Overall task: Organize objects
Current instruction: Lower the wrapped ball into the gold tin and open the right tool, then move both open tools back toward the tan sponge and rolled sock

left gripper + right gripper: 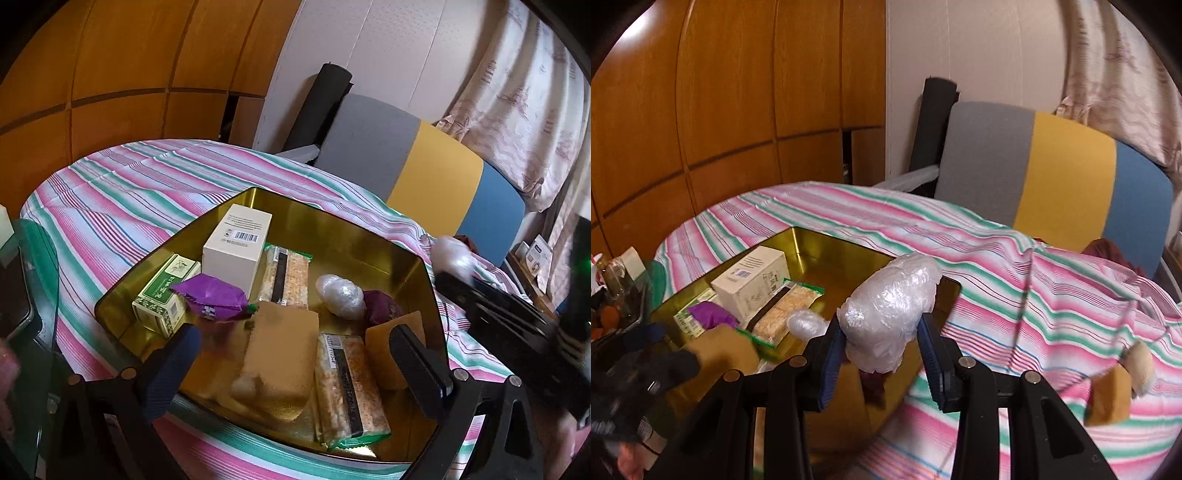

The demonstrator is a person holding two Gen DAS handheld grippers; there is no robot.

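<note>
Right wrist view, right gripper (882, 347) clenched on plastic-wrapped ball (890, 314) above gold tray's rim (951, 286), left gripper (295, 354) released

Gold tray (413, 254) on pink, green and white striped cloth (147, 173).

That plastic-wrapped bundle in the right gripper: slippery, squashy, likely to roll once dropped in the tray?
The plastic-wrapped bundle looks crinkly and glossy, so probably slippery. The right gripper pinches only its lower end, so it may pivot. Rounded, so it could roll in the gold tray.
</note>
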